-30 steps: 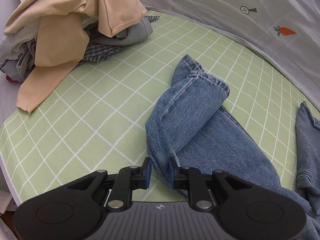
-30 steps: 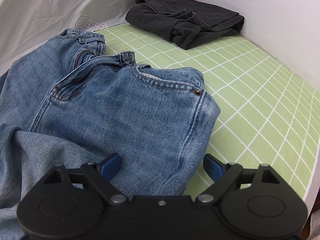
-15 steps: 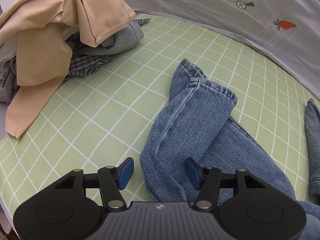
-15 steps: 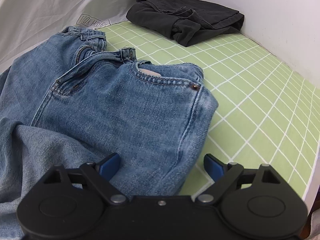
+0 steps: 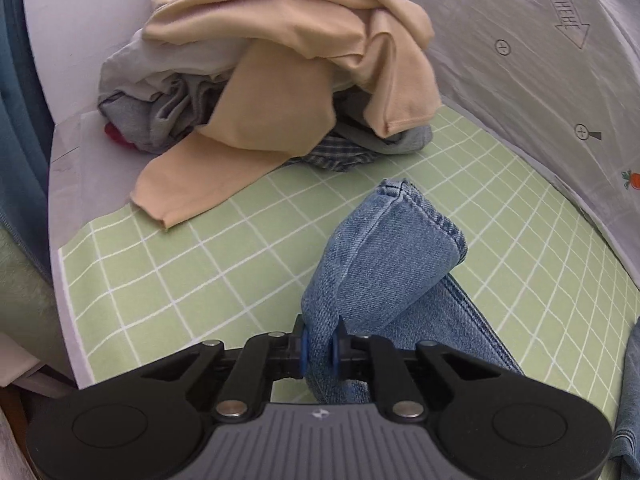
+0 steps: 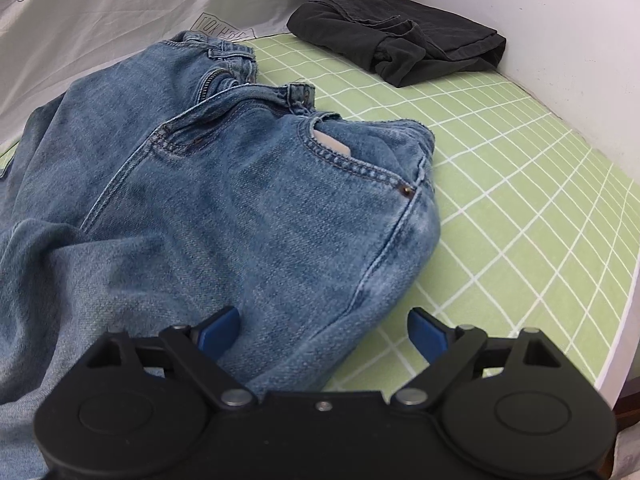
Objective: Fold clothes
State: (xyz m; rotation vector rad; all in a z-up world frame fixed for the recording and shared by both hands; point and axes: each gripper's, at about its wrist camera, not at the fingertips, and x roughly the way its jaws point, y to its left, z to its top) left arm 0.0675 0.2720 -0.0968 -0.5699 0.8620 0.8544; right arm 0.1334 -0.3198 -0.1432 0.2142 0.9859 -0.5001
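Observation:
A pair of blue jeans lies on the green checked mat [image 5: 192, 280]. In the left wrist view my left gripper [image 5: 320, 346] is shut on a fold of the jeans leg [image 5: 384, 264], near the hem, and holds it raised off the mat. In the right wrist view the jeans' waist and hip [image 6: 260, 200] lie flat in front of my right gripper [image 6: 324, 330], which is open with its blue pads astride the hip edge, not gripping.
A heap of unfolded clothes topped by a beige garment [image 5: 288, 80] sits at the mat's far left. A folded black garment [image 6: 396, 48] lies at the far right by the white wall [image 6: 560, 40]. A grey printed sheet [image 5: 540, 80] borders the back.
My left gripper opened half a second ago and has now shut on the jeans leg and lifted it, with the view swinging toward the clothes heap. The right gripper stayed open and nearly still.

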